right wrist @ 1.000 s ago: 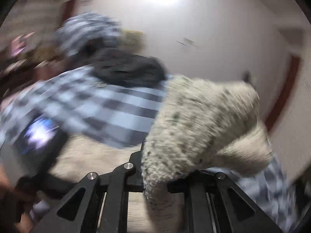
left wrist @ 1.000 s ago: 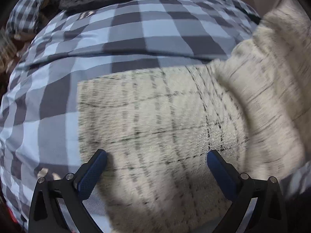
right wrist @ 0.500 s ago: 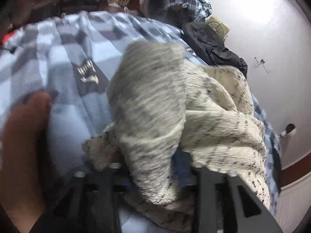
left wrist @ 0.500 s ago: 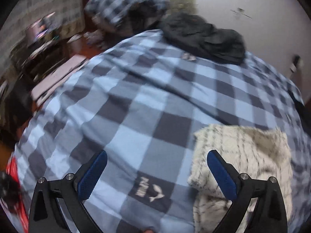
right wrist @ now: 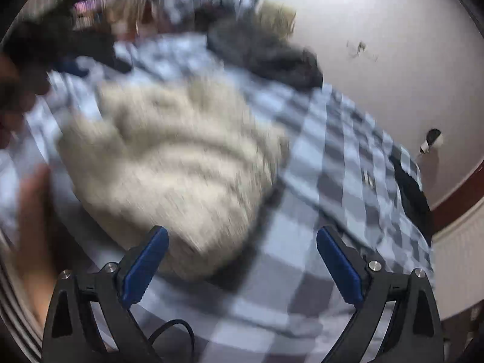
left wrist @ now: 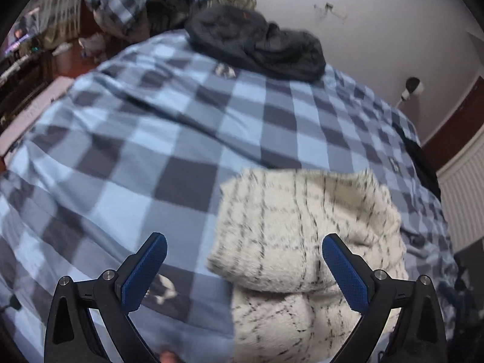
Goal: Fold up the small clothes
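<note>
Left wrist view: my left gripper (left wrist: 242, 267) spread wide, holding nothing; folded cream sweater (left wrist: 305, 236) lies on checked bedspread (left wrist: 151, 151) between fingers, nearer right finger. Right wrist view blurred: my right gripper (right wrist: 242, 264) also released, sweater (right wrist: 181, 163) ahead of left finger.

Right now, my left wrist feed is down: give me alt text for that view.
A cream sweater with thin dark grid lines lies folded into a bundle on a blue checked duvet, just ahead of the open, empty left gripper, whose right finger overlaps it. A dark garment is heaped at the bed's far edge by a white wall.
</note>
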A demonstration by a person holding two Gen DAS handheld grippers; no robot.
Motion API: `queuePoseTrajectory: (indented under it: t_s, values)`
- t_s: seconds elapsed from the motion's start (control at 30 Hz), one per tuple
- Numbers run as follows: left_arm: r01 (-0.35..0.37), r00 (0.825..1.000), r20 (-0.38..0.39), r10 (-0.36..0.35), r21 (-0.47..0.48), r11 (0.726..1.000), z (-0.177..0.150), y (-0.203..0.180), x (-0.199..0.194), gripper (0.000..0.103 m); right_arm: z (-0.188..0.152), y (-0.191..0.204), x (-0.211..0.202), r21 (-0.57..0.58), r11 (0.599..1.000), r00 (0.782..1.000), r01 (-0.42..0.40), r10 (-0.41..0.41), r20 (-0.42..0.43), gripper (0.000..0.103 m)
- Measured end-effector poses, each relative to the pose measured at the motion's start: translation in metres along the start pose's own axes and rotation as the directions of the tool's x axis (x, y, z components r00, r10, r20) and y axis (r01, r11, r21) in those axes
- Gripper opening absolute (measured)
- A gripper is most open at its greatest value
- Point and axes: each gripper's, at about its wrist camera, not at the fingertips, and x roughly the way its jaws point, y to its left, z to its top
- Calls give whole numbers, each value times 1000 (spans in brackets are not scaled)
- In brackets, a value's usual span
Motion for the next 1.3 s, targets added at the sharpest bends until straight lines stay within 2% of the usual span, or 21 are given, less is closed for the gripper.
queuePoseTrajectory:
  t_s: [0.07, 0.17, 0.23, 0.33, 0.4, 0.47, 0.53, 0.63, 0.67, 0.73, 0.8, 0.87, 0.93, 1.0, 1.03, 1.07, 1.13, 1.17, 1.2, 1.23, 1.3]
  values:
    - [17, 999, -31, -17, 8, 1000, -2, -5, 10, 103, 5, 13, 20, -5, 998, 996, -63, 62, -65, 97]
    - [38, 999, -24, -38, 12, 999, -5, -10, 12, 103, 15, 28, 24, -56, 997, 998, -45, 43, -42, 95]
    - [60, 998, -11, -60, 13, 998, -6, -12, 9, 103, 20, 40, 30, -83, 997, 1000, -4, 2, -30, 80]
    - [82, 996, -18, -82, 17, 996, -10, -14, 8, 103, 15, 34, 40, -82, 996, 995, 43, -50, -85, 62]
    - [81, 996, -29, -80, 16, 997, -13, -16, 8, 103, 7, 26, 33, -66, 997, 991, 30, -38, -127, 47]
    - [86, 996, -28, -86, 14, 996, -15, -16, 4, 103, -6, 13, 16, -35, 999, 983, 20, -26, -180, 39]
    - [94, 995, -18, -94, 6, 996, -15, -17, -3, 103, -13, 4, 13, 15, 1000, 972, -3, 6, -234, 37]
    - [124, 992, 21, -124, 10, 992, -16, -23, -18, 103, -15, 4, 5, 29, 999, 969, -41, 47, -243, 41]
    - [131, 990, 40, -132, 27, 991, -17, -28, -24, 103, -15, 5, 3, 29, 998, 967, -53, 58, -248, 46]
    - [134, 989, 61, -138, 61, 989, -17, -35, -29, 103, -15, 6, -5, 35, 995, 958, -92, 98, -269, 47]
    - [142, 986, 73, -149, 98, 985, -17, -43, -31, 103, -14, 1, -28, 53, 982, 953, -181, 188, -237, 53]
    - [155, 984, 70, -164, 115, 981, -16, -50, -25, 103, -11, -12, -50, 101, 950, 940, -296, 309, -147, 56]
    - [153, 986, 53, -160, 115, 982, -13, -55, -13, 103, 0, -40, -65, 224, 873, 898, -432, 440, 15, 67]
    - [121, 992, 10, -122, 100, 988, -9, -58, 10, 103, 9, -59, -64, 330, 815, 879, -476, 454, 147, 75]
    - [98, 995, -14, -97, 97, 990, -10, -58, 21, 103, 13, -63, -61, 361, 803, 881, -474, 437, 184, 75]
    - [47, 997, -62, -41, 101, 994, -12, -57, 39, 103, 21, -62, -54, 382, 809, 895, -446, 402, 194, 75]
    - [-14, 988, -149, 33, 127, 992, -20, -55, 68, 103, 34, -53, -27, 407, 846, 938, -345, 328, 114, 75]
    - [-23, 983, -178, 46, 130, 991, -25, -53, 76, 103, 37, -46, -8, 409, 859, 948, -308, 314, 54, 75]
    - [-27, 978, -203, 49, 111, 993, -30, -49, 83, 103, 36, -36, 15, 404, 872, 949, -278, 313, -23, 75]
    - [-10, 973, -228, 23, 57, 998, -33, -41, 88, 103, 34, -31, 33, 403, 880, 949, -252, 306, -74, 76]
    - [30, 965, -259, -36, -24, 999, -33, -30, 91, 103, 27, -27, 49, 444, 871, 957, -209, 276, -90, 92]
